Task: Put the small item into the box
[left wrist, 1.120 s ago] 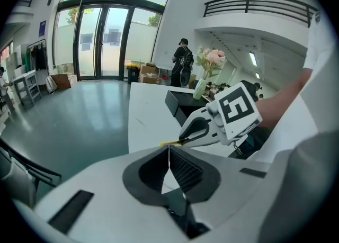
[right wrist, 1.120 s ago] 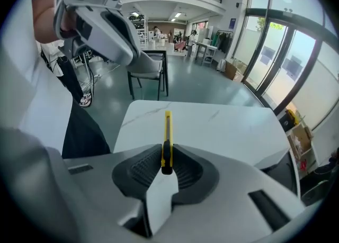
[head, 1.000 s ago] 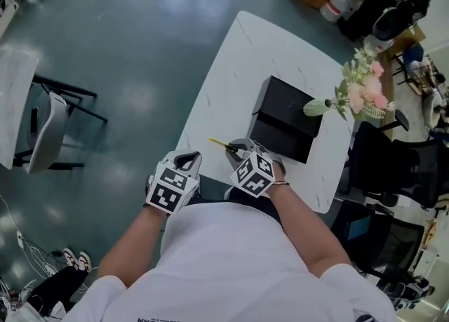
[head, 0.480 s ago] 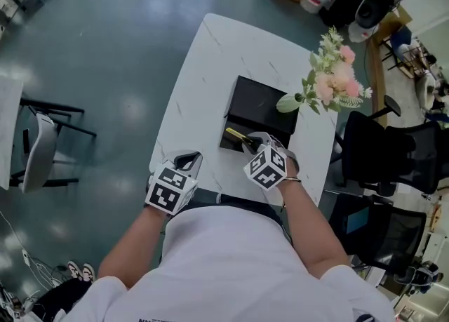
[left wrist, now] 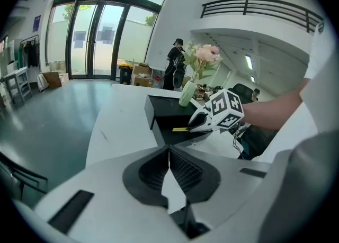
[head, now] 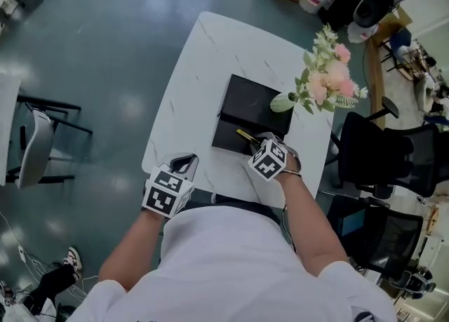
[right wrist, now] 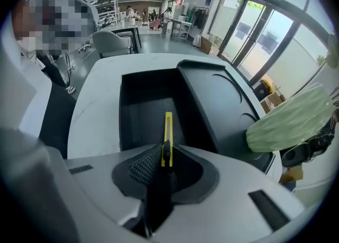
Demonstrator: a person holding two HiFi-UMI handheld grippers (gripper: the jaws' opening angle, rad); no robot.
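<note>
The step in hand is the placing itself. The right gripper (right wrist: 165,158) is clamped on the slim yellow utility knife (right wrist: 168,131); the pads press on its rear end and the blade end points away toward 12 o'clock. This free end hangs over the open compartment of the black rectangular box (right wrist: 142,123); the compartment looks empty, and the box's black lid (right wrist: 220,101) stands at 2 o'clock of the knife, close beside the opening. I cannot tell if the knife already touches the floor of the box; in the left gripper view it seems about level with the rim.

In the head view the left gripper (head: 184,164) waits at about 8 o'clock of the box, over the near edge of the white marble-pattern table (head: 189,82); its jaws are together at the tips and nothing is between them.

I judge that the next move calls for lowering the knife a little into the compartment, well inside the walls, and then parting the jaws so that it lies flat; the pale green vase with pink flowers (head: 324,82), at 2 o'clock of the box, is near and should not be knocked when the gripper draws back.
</note>
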